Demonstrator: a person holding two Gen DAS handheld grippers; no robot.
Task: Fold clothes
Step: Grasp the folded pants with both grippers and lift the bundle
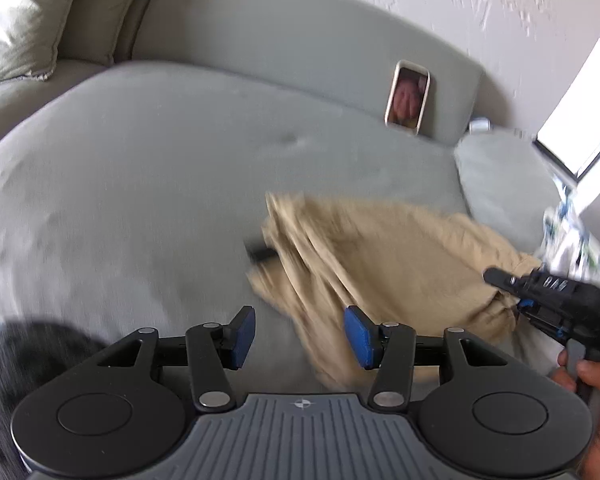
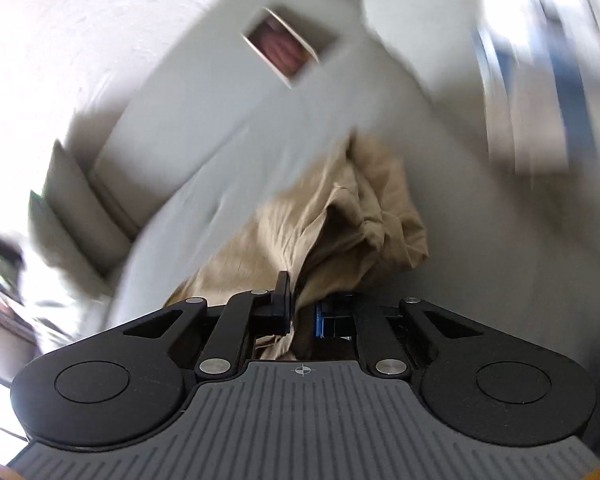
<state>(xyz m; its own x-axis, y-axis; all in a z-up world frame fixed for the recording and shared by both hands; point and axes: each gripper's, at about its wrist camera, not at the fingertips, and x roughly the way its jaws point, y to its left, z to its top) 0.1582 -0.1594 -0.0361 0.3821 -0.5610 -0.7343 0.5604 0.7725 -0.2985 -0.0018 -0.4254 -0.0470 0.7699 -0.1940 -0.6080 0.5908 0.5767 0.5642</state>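
Note:
A tan garment [image 1: 380,256] lies crumpled on the grey sofa seat [image 1: 140,184], blurred by motion. My left gripper [image 1: 300,334] is open and empty, just short of the garment's near edge. My right gripper [image 2: 300,314] is shut on a fold of the tan garment [image 2: 340,216] and lifts it off the seat. In the left wrist view the right gripper [image 1: 516,292] shows at the right, holding the garment's right end.
A phone [image 1: 407,98] leans against the sofa back. A light cushion [image 1: 24,16] sits at the far left. A grey pillow [image 1: 504,184] and a patterned cloth [image 1: 572,240] lie at the right. A dark spotted item [image 1: 16,364] sits near left.

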